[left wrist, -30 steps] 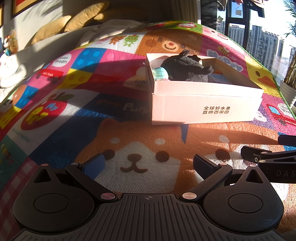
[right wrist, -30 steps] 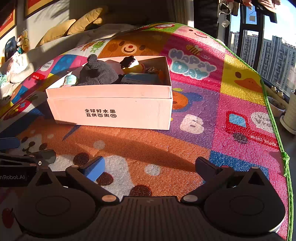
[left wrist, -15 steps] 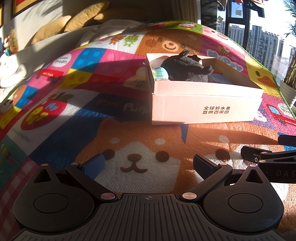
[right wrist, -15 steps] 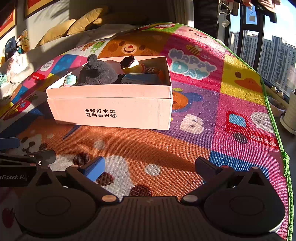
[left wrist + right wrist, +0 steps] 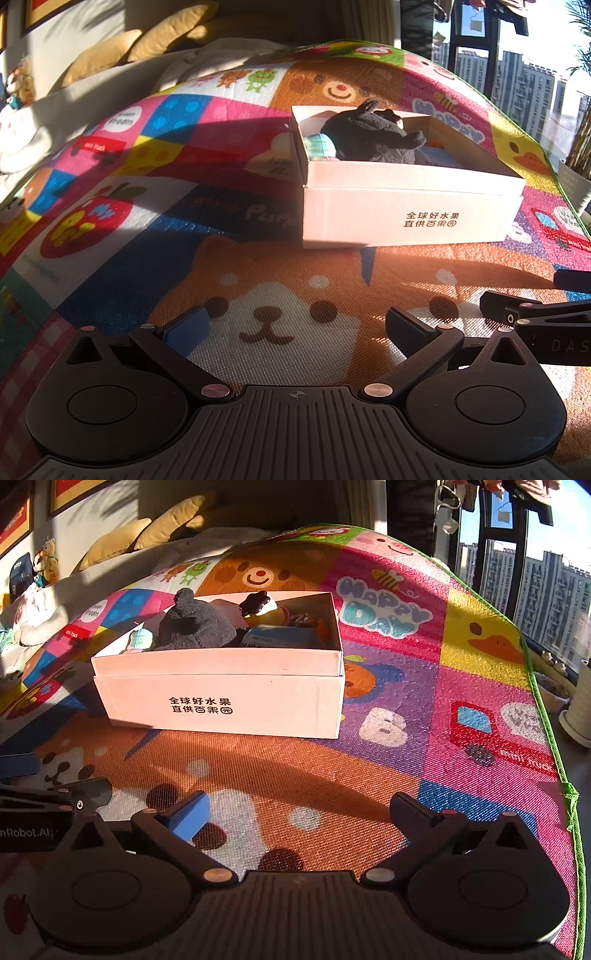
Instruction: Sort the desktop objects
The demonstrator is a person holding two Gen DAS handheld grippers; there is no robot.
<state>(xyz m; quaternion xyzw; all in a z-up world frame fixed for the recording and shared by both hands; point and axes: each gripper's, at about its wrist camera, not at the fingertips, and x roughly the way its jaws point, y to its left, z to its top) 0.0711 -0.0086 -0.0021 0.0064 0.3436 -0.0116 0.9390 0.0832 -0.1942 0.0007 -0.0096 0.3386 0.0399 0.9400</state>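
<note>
While both tools sit low over the colourful play mat, the left claw points forward with its jaws spread wide and nothing between them, above the printed dog face. Beside it, the right claw is held level in the same way, jaws equally spread and empty, over the orange patch of mat; each tool shows at the edge of the other's view. Ahead of both, well apart from the fingertips, a pale pink cardboard box rests on the mat, open-topped, with black Chinese characters printed on its near wall. Inside lie a dark grey plush toy, a small pastel toy at the left end, a blue item and a yellow figure with a black top.
</note>
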